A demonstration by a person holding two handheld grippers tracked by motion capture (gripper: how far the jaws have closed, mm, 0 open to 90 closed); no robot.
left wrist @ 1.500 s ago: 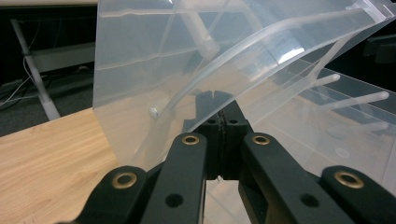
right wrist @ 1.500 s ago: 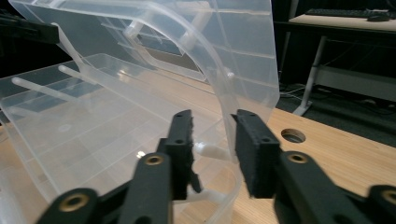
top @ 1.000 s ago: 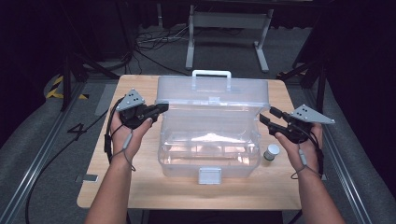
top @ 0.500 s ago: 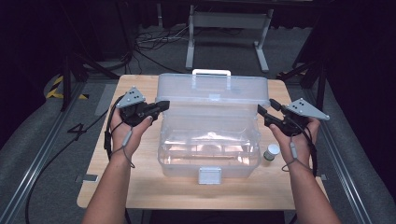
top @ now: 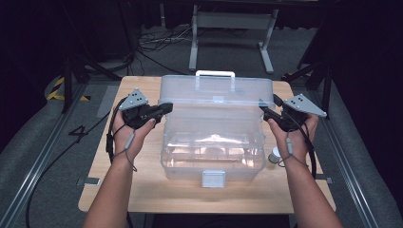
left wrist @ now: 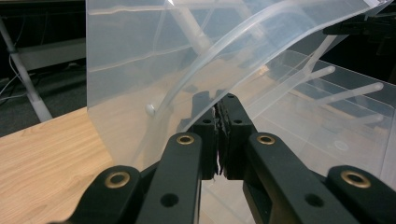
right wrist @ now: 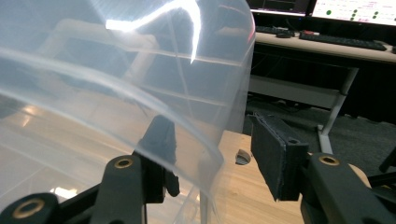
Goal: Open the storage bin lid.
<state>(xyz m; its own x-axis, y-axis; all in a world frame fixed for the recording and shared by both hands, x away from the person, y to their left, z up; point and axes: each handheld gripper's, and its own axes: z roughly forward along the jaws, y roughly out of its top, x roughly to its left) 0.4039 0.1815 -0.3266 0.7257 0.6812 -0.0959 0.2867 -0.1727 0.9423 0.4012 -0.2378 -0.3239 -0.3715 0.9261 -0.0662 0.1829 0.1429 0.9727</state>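
One clear lidded box [top: 214, 142] — one small bottle [top: 274, 155] — two tongs [top: 164, 107] [top: 265, 112].

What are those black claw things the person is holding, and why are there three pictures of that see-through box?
Those are grippers, hand tools with two black jaws that pinch like tongs. A person holds one in each hand. The top picture comes from a camera above, looking down on a wooden table. The other two come from small cameras riding on each gripper, looking along its jaws.

On the table stands a big clear plastic box with its lid lifted up. A little jar stands beside it.

The left gripper is pinched shut on the lid's left edge. The right gripper has its jaws open around the lid's right edge, one on each side, not squeezing.
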